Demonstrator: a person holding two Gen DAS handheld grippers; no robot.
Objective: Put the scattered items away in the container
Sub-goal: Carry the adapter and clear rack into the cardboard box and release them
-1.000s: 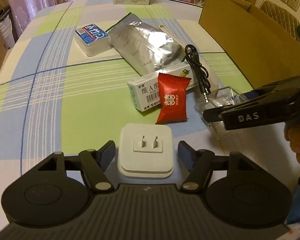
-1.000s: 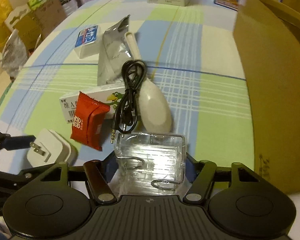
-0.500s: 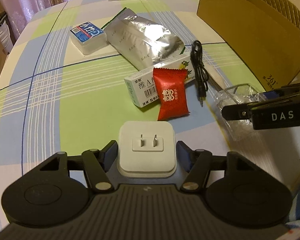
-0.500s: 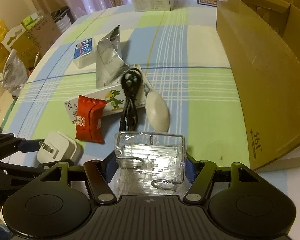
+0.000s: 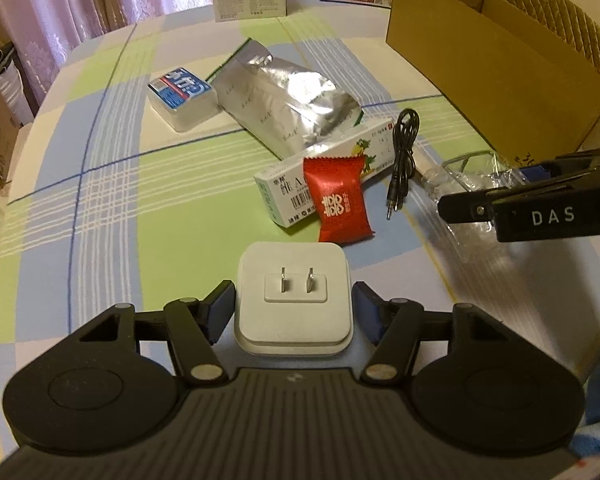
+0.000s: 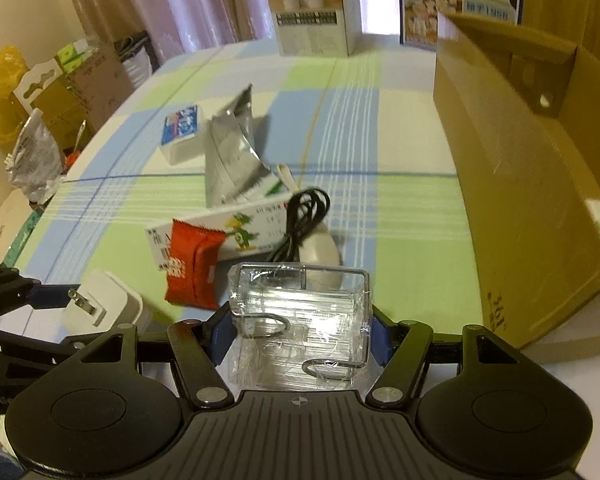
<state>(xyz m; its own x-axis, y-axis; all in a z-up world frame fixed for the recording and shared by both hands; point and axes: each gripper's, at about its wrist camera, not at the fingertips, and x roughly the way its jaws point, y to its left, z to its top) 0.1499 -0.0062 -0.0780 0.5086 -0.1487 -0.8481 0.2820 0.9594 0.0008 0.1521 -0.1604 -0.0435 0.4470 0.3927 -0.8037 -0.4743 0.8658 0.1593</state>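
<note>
Both grippers have something in hand, but nothing can be seen inside the cardboard box (image 6: 532, 184), so the tidying appears to be at an early stage.

The left gripper (image 5: 294, 310) has the white plug adapter (image 5: 294, 300) between its fingers, prongs facing up. Its jaws have just been closing in on it, and the pads now sit against its two sides, so it looks gripped. The right gripper (image 6: 300, 330) holds a clear plastic case (image 6: 300, 312) wrapped in film, its fingers pressed on either side; the case appears lifted clear of the bench (image 5: 100, 208).

In the left wrist view the box stands at about 2 o'clock from the adapter, along the far right edge of the bench. Whether anything already lies in it cannot be told, since only its outer wall and part of the rim show.

Left on the bench, toward 12 o'clock from the adapter, are a red candy packet (image 5: 338, 200) lying partly on a long white medicine carton (image 5: 284, 196), a black audio cable (image 5: 404, 156) at 1 o'clock, a silver foil bag (image 5: 288, 112) behind those, and a pack of tissues (image 5: 182, 94) at 11 o'clock. In the right wrist view a white spoon (image 6: 320, 250) lies under the cable.

So two items are picked up and not yet dropped off, and at least six more remain.
</note>
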